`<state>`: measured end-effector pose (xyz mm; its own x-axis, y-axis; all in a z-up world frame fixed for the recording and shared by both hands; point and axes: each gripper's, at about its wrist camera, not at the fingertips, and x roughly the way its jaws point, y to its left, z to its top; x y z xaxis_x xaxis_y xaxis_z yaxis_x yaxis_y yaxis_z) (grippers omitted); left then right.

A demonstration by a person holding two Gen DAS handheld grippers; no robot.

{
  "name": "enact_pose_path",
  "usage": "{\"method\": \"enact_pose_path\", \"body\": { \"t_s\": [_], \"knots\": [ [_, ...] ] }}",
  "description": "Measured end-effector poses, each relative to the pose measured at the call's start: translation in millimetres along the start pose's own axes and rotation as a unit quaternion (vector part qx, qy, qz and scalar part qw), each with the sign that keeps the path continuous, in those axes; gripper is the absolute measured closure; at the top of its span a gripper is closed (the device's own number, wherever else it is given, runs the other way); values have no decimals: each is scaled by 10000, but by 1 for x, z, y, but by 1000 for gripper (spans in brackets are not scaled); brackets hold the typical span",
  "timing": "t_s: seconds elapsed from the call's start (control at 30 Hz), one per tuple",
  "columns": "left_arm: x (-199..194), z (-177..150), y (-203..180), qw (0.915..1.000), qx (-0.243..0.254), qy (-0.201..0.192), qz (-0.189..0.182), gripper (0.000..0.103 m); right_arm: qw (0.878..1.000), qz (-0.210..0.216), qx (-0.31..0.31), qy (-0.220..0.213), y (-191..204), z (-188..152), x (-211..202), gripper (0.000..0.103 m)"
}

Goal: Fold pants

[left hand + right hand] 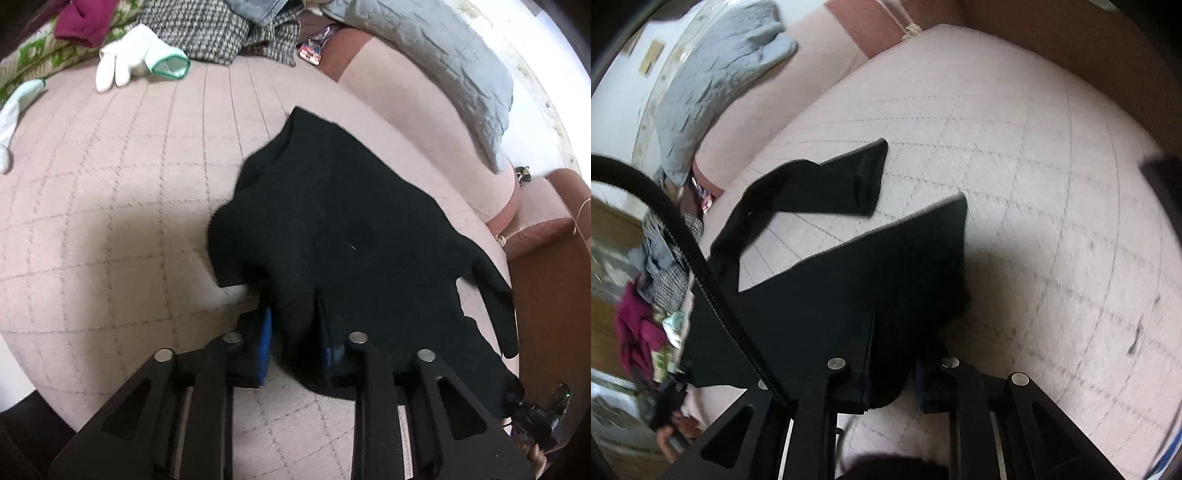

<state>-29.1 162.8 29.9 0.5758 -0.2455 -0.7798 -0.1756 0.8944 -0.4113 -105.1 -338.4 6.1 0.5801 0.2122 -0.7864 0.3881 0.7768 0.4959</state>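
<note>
Both hand-held grippers, L [295, 332] and R [892, 365], clamped on pants [343, 229]; legs trail fwd, away over mattress [122, 206].

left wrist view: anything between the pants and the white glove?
Nothing: only bare pink quilted bed between the pants and the glove, seen in the left wrist view.

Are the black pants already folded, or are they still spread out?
Not folded neatly: the black pants are bunched and lifted at one end, held by both grippers, and one leg trails loose on the pink cushion.
</note>
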Motion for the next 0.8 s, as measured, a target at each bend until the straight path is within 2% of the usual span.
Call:
{"method": "enact_pose_path", "body": {
  "t_s": [0.03,0.1,0.23,0.3,0.37,0.4,0.47,0.53,0.63,0.73,0.8],
  "knots": [
    [-5,0,0,9999,73,-68,92,72,10000,2,12,-60,0,0,-4,82],
    [-17,0,-2,9989,213,-216,358,58,9997,-139,-100,-188,4,-1,-13,76],
    [-45,7,-4,9960,405,-563,571,58,9971,-329,-572,-372,26,5,-32,70],
    [-57,13,-7,9939,524,-764,595,57,9949,-270,-811,-543,43,10,-38,56],
    [-66,23,-14,9921,754,-873,492,45,9915,-101,-1061,-752,64,19,-40,51],
    [-66,27,-18,9915,877,-866,408,35,9897,-8,-1190,-799,67,23,-41,51],
    [-60,37,-29,9903,1141,-763,227,34,9845,160,-1562,-781,90,37,-32,51],
    [-44,47,-41,9886,1432,-453,117,34,9772,247,-1981,-717,108,46,-22,51],
    [-12,62,-60,9844,1755,-57,66,34,9623,168,-2650,-585,144,64,7,51],
    [18,82,-80,9786,2052,109,61,34,9551,302,-2921,-394,167,82,36,51],
    [37,97,-94,9711,2373,253,-88,34,9535,349,-2986,-222,180,97,59,51]
  ]
}}
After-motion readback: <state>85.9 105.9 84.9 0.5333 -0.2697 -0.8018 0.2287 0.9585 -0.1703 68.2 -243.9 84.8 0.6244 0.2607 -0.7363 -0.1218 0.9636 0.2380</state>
